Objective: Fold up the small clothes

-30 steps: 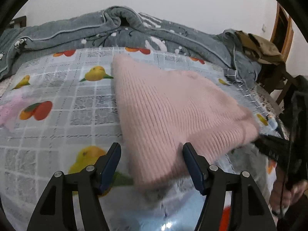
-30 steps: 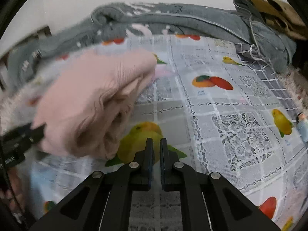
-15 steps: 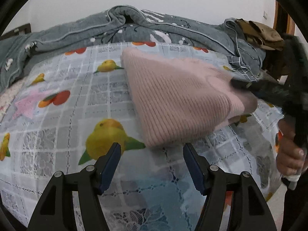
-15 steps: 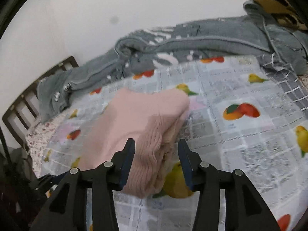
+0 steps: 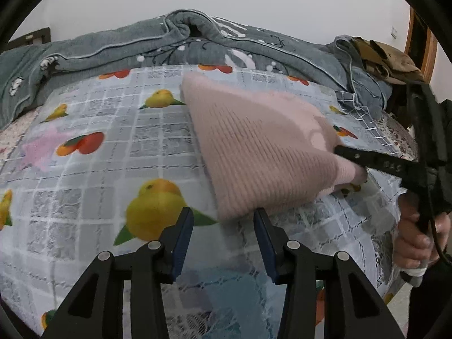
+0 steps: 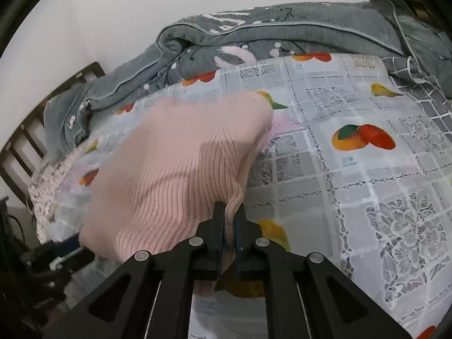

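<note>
Right wrist view: the right gripper [image 6: 231, 212] is clamped on the folded pink ribbed knit garment [image 6: 180, 178], seemingly near finished. The left gripper [image 5: 223, 227] stands apart, empty, beside its edge.

A fruit-printed lace tablecloth [image 5: 84, 169] is covering the bed surface, showing mangoes, peaches and lemons among grey squares. A crumpled grey quilt [image 5: 175, 42] is lying along its far edge, against a white wall [image 6: 113, 14]. A wooden headboard [image 6: 25, 141] is standing at the left.
</note>
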Demonstrator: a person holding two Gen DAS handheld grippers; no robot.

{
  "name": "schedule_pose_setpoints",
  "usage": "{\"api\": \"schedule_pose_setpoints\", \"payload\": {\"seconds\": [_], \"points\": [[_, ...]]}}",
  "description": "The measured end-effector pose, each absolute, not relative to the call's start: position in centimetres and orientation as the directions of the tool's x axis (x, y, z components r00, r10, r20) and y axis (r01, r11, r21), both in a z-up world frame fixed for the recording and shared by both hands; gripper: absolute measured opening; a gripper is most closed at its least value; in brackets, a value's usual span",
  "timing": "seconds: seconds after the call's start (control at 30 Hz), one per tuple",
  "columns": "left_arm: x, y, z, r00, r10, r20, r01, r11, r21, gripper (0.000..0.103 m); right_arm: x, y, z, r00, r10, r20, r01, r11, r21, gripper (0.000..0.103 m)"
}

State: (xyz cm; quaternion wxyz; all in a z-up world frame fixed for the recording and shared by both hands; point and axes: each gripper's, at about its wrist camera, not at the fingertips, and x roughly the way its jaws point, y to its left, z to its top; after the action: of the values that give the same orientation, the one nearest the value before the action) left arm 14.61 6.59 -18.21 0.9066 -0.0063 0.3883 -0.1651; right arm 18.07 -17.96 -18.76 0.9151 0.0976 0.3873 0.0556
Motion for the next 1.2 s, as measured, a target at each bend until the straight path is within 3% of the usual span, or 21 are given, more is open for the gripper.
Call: {"api": "schedule_pose_setpoints", "payload": {"seconds": [0.27,0.4,0.5,0.57,0.63,0.9,0.97,1.03,1.2], "points": [[14.8,5.9,-15.5,0.674,-0.357,-0.647,0.333,0.928,-0.165,0.049,13.6,-17.9,-15.7,0.75,0.189,-0.634,-0.052,0.972,0.228,0.021],[16.7,3.0,-14.6,0.655,-0.409,-0.635,0.392,0.903,-0.177,0.06,13.0,-18.0,-15.8,0.747,0.245,-0.618,-0.065,0.952,0.298,0.026],[17.3,0.9,-15.2,0.665,-0.376,-0.646,0.402,0.908,-0.114,0.067,13.3,-17.6,-16.3,0.733,0.277,-0.621,-0.077,0.941,0.329,0.035],[17.9,-0.3,-16.8,0.642,-0.31,-0.702,0.388,0.92,-0.052,0.067,13.6,-17.3,-16.8,0.714,0.277,-0.643,-0.071,0.942,0.327,0.035],[17.4,-0.3,-17.5,0.645,-0.301,-0.703,0.395,0.918,-0.031,0.067,13.7,-17.2,-17.1,0.704,0.28,-0.652,-0.075,0.943,0.323,0.035],[15.9,4.2,-16.6,0.647,-0.348,-0.679,0.348,0.927,-0.144,0.067,14.0,-16.9,-17.4,0.707,0.287,-0.646,-0.088,0.942,0.323,0.035],[16.3,5.3,-16.9,0.643,-0.338,-0.687,0.319,0.934,-0.161,0.067,14.7,-16.5,-18.1,0.693,0.279,-0.665,-0.083,0.947,0.311,0.033],[16.7,6.0,-17.6,0.629,-0.318,-0.709,0.294,0.942,-0.162,0.067,15.2,-16.2,-18.8,0.68,0.251,-0.688,-0.074,0.958,0.276,0.01],[17.1,6.4,-18.8,0.608,-0.286,-0.741,0.271,0.952,-0.144,0.069,14.2,-17.3,-18.7,0.728,0.248,-0.639,-0.061,0.952,0.299,0.007]]}}
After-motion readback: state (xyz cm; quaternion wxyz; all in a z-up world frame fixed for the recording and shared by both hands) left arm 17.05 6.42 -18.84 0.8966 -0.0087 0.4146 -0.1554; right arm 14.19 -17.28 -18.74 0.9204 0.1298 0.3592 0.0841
